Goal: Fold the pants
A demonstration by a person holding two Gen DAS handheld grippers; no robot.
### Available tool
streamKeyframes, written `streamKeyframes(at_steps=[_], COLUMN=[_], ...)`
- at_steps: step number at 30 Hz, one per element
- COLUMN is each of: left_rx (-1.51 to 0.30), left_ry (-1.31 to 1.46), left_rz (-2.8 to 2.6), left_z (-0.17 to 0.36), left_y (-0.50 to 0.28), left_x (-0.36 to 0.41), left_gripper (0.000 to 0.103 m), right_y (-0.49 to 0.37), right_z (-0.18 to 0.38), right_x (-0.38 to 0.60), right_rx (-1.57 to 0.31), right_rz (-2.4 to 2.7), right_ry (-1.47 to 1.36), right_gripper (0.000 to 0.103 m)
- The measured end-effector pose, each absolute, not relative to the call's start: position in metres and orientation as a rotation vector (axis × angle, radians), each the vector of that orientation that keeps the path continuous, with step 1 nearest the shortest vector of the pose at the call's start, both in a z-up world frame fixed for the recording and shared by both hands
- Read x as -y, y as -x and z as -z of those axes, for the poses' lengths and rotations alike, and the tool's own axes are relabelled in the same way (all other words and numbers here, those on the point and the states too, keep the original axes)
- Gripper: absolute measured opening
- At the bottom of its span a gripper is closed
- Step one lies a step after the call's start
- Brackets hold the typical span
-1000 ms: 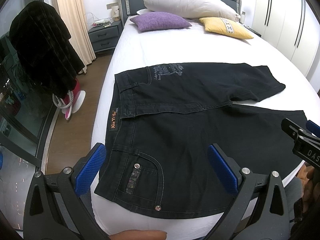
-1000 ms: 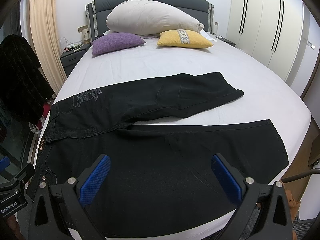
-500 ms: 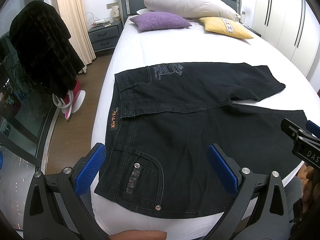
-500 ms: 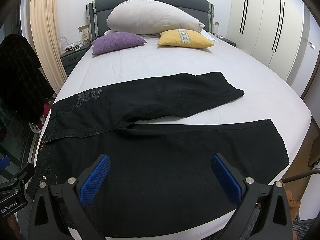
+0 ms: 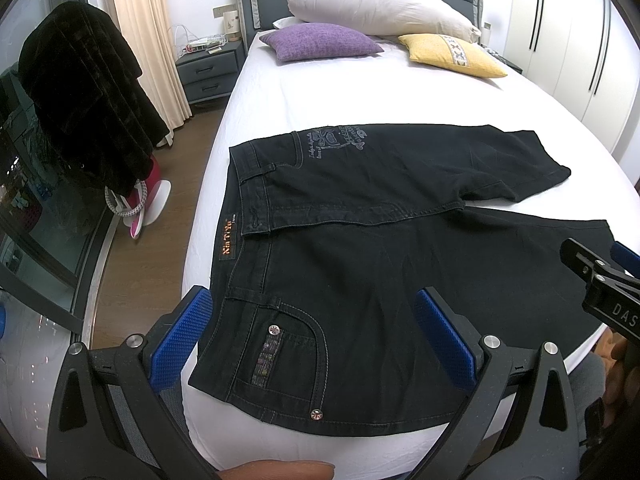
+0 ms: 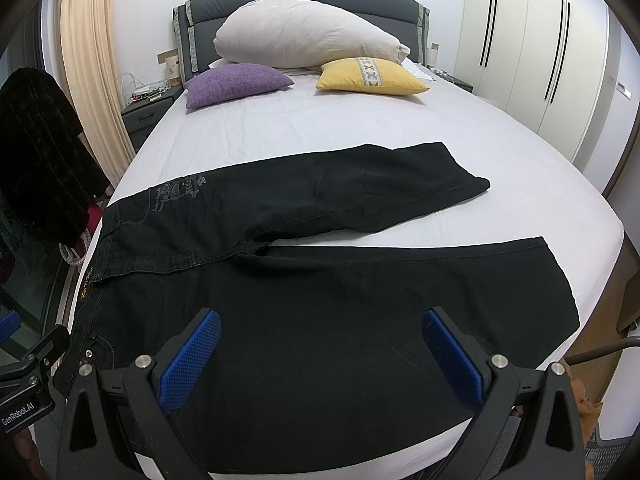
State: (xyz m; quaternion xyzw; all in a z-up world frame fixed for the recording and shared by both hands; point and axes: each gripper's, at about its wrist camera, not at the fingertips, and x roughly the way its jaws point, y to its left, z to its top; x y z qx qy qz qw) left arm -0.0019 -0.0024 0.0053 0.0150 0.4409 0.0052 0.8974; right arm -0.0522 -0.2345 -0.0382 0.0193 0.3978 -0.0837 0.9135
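While nothing has yet been folded, the black pants [image 5: 360,272] lie spread flat across the foot of the white bed [image 5: 360,92], waistband at the left edge and both legs reaching right, splayed apart so each can be gathered. The left gripper [image 5: 320,344] hovers over the waist pocket, fingers wide apart and empty. The right gripper [image 6: 320,356] hangs over the nearer leg, likewise spread and empty, likely poised to lift.

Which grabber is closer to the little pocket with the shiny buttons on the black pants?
Left. The left gripper hangs open right above the pocket at the waist end. The right gripper hovers open farther along the leg of the pants.
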Motion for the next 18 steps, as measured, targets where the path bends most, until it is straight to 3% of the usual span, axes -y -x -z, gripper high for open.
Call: streamKeyframes(at_steps=[18], left_rx=[-0.914], left_ry=[-0.033], left_rz=[-0.012], left_z=[-0.0045], left_y=[0.0015], left_x=[0.0026], left_gripper=[0.103], right_y=[0.0523], right_z=[0.0388], right_x=[0.2340], right_rx=[-0.819], right_rz=[0.173], right_ry=[-0.041], right_gripper=[0.103])
